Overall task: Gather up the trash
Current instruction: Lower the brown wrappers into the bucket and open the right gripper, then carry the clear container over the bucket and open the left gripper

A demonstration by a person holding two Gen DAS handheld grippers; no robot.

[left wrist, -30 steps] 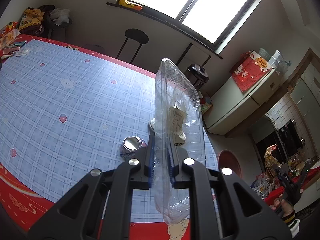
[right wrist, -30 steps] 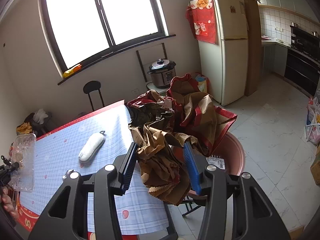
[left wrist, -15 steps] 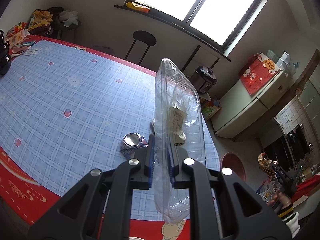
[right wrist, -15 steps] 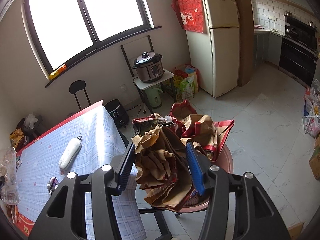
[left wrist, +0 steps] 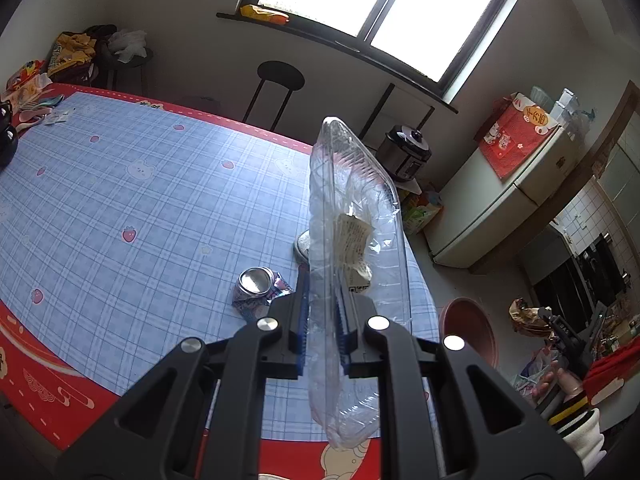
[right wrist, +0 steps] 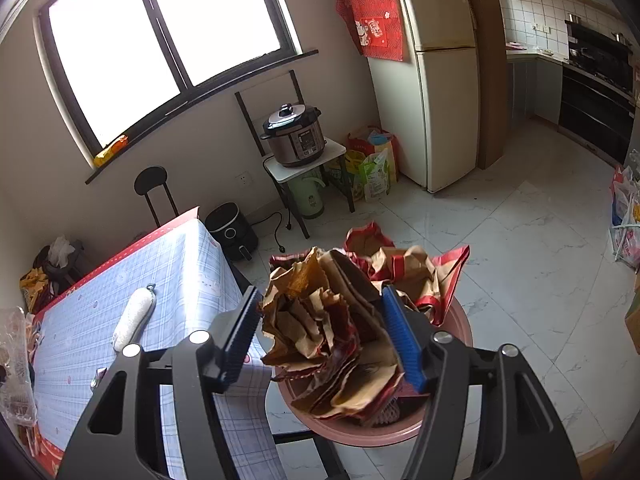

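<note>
Both claws carry trash: my left gripper [left wrist: 322, 334] pinches the clear plastic tray [left wrist: 356, 248]. My right gripper [right wrist: 320, 332] has just been spreading around the crumpled paper bag [right wrist: 340, 320], now over the pink bin [right wrist: 460, 320], so I judge the drop has begun.

1. a pressure cooker [right wrist: 294, 136] sits on a small white side table [right wrist: 306, 160] under the window [right wrist: 160, 40].
2. a cream fridge [right wrist: 436, 80] stands by the wall, a red cloth [right wrist: 374, 12] hanging on it.
3. a black stool [left wrist: 280, 76] stands behind the table.
</note>
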